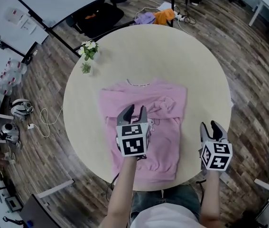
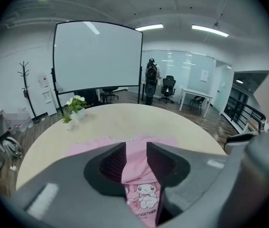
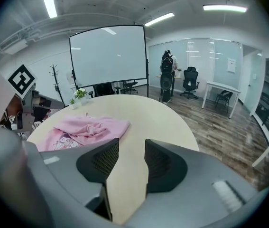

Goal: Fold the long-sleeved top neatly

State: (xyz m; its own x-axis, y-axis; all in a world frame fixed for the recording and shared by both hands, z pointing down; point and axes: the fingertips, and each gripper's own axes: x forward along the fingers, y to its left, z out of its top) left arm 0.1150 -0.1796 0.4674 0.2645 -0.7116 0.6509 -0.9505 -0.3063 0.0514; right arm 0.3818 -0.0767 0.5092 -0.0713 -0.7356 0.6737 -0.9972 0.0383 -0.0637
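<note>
**Item: long-sleeved top** (image 1: 167,137). Pink, with a cartoon print on the front. It lies flat in the middle of the round worktop (image 1: 148,51), collar (image 1: 139,83) on the far side and hem (image 1: 148,175) at the near edge. Both sleeves look turned in over the body. The right sleeve (image 1: 165,106) sits in a loose bunch rather than a flat strip. Judged condition: narrowed into a long panel, with the crosswise fold not yet made.

**Item: left gripper** (image 1: 134,111). Released, with the jaws apart. It hangs above the middle of the top and tilts downward. Its own view shows only the print between the jaws, lying below them, and no cloth is pinched. Its place over the centre probably suits smoothing the cloth or picking the next grip point.

**Item: right gripper** (image 1: 209,126). Released and empty, with bare worktop between its jaws. It is held off to the right of the top, near the worktop's near-right edge, probably to stay clear of the cloth until needed.

**Item: potted plant** (image 1: 88,51). It stands at the far left of the worktop, well apart from the top and out of the folding area.

**Handling note.** The bunched right sleeve may need flattening before the hem goes to the collar, or the fold is likely to come out lumpy.
</note>
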